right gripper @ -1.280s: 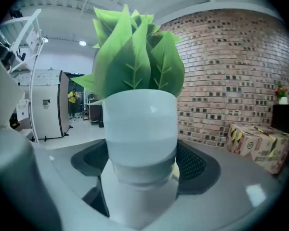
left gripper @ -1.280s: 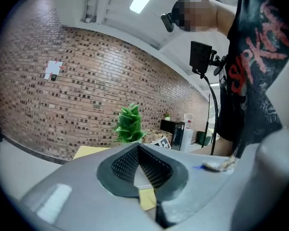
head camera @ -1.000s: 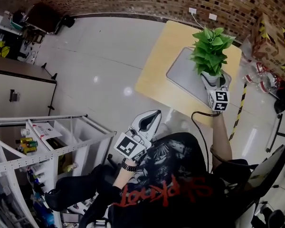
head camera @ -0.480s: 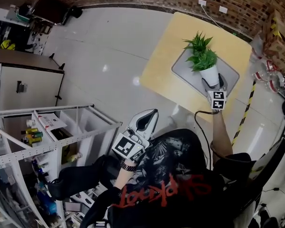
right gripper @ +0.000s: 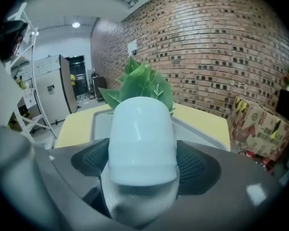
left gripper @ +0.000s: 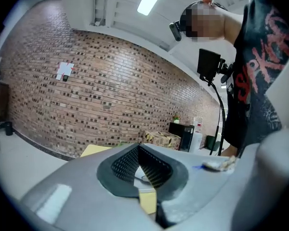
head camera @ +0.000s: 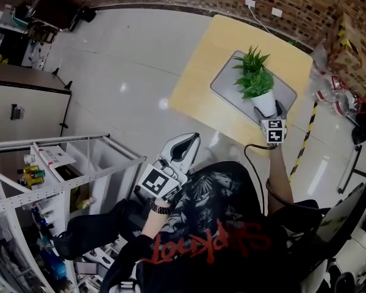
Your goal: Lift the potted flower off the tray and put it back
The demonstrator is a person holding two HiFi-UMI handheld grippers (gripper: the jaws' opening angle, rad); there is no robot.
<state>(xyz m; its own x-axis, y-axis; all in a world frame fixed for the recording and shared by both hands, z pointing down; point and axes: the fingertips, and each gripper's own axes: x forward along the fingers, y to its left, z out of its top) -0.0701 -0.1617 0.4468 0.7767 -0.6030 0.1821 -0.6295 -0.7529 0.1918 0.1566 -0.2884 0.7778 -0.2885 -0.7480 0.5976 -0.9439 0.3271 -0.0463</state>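
Observation:
The potted flower has green leaves [head camera: 253, 78] in a white pot [head camera: 265, 102]. It stands upright low at the near right end of the grey tray [head camera: 229, 84] on the yellow table [head camera: 198, 87]. I cannot tell whether its base touches the tray. My right gripper [head camera: 267, 107] is shut on the pot; in the right gripper view its dark pads [right gripper: 89, 160] press both sides of the pot [right gripper: 142, 138], with the leaves [right gripper: 142, 83] above. My left gripper [head camera: 192, 145] is held near the person's chest, far from the table, shut and empty [left gripper: 142, 165].
A white metal rack [head camera: 49, 176] with bottles stands at the left beside a cabinet [head camera: 24, 115]. Cardboard boxes [head camera: 348, 41] with yellow-black tape sit right of the table by the brick wall. A cable hangs from my right gripper.
My right gripper has come down with the potted flower from well above the table to the tray's near right end. The left gripper has stayed where it was.

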